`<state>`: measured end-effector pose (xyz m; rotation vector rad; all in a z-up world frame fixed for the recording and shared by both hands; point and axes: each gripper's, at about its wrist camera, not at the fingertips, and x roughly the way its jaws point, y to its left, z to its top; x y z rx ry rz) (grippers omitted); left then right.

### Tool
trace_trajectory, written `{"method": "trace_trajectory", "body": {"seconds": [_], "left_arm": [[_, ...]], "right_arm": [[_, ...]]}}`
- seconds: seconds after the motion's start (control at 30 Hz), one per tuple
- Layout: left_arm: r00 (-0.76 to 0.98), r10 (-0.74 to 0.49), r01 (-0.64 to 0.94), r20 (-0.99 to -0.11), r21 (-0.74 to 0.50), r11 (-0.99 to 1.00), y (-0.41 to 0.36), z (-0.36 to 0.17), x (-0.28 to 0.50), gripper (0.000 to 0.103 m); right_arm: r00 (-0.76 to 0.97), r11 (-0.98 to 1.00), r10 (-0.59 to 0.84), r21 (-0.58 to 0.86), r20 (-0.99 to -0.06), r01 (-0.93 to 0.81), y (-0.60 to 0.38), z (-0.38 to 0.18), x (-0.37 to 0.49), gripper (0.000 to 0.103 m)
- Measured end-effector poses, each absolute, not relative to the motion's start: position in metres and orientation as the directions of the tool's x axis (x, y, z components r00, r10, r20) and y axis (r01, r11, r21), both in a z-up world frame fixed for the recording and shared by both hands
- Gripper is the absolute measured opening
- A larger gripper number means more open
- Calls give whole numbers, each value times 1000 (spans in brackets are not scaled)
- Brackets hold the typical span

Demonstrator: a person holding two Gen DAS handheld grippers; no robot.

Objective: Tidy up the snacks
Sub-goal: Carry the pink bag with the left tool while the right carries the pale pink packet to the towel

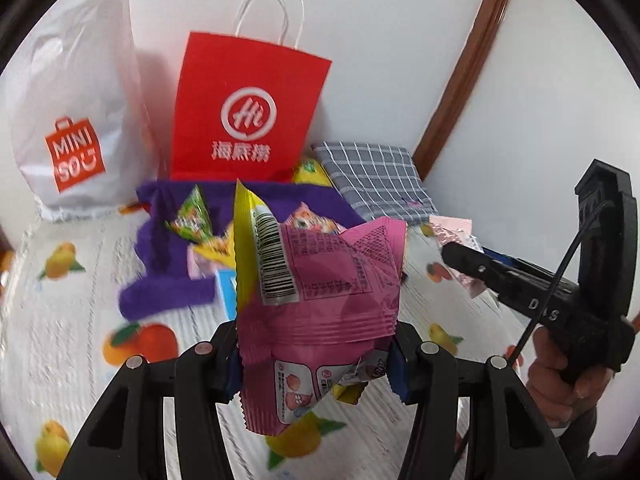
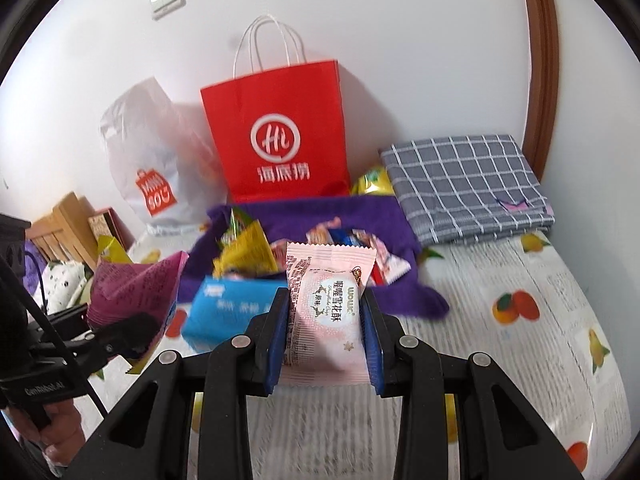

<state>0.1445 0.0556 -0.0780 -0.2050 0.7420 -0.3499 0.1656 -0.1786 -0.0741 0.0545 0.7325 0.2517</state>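
Observation:
My left gripper (image 1: 316,356) is shut on a magenta and yellow snack bag (image 1: 328,276), held upright above the bed; it also shows in the right wrist view (image 2: 136,284). My right gripper (image 2: 326,344) is shut on a pale pink snack packet (image 2: 326,308), which also shows at the right of the left wrist view (image 1: 456,236). Behind both lies a purple towel (image 2: 384,216) with a pile of small snack packets (image 2: 248,252) on it. A blue box (image 2: 228,308) lies at the towel's front edge.
A red paper bag (image 2: 280,136) and a white plastic Miniso bag (image 2: 156,176) stand against the wall. A folded grey checked cloth (image 2: 468,184) lies at the back right. The bed sheet (image 2: 520,320) has a fruit print. A wooden headboard (image 2: 64,228) is at the left.

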Motion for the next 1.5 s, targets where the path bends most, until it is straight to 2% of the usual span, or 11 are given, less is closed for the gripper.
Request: {"method": "trace_trajectory", "body": {"seconds": [0.27, 0.5, 0.8, 1.07, 1.27, 1.5], "left_arm": [[710, -375, 226, -596, -311, 923, 66, -69, 173, 53], [732, -338, 197, -592, -291, 936, 74, -81, 185, 53], [750, -351, 150, -561, -373, 916, 99, -94, 194, 53], [751, -306, 85, -585, -374, 924, 106, -107, 204, 53], [751, -291, 69, -592, -367, 928, 107, -111, 205, 53], [746, -279, 39, -605, -379, 925, 111, -117, 210, 53]], "right_arm": [[728, 966, 252, 118, -637, -230, -166, -63, 192, 34], [724, 960, 268, 115, -636, -254, -157, -67, 214, 34], [713, 950, 303, 142, -633, -278, -141, -80, 252, 34], [722, 954, 295, 147, -626, -263, -141, -93, 275, 34], [711, 964, 255, 116, -655, -238, -149, -119, 288, 34], [708, 962, 273, 182, -651, -203, -171, -133, 296, 34]]}}
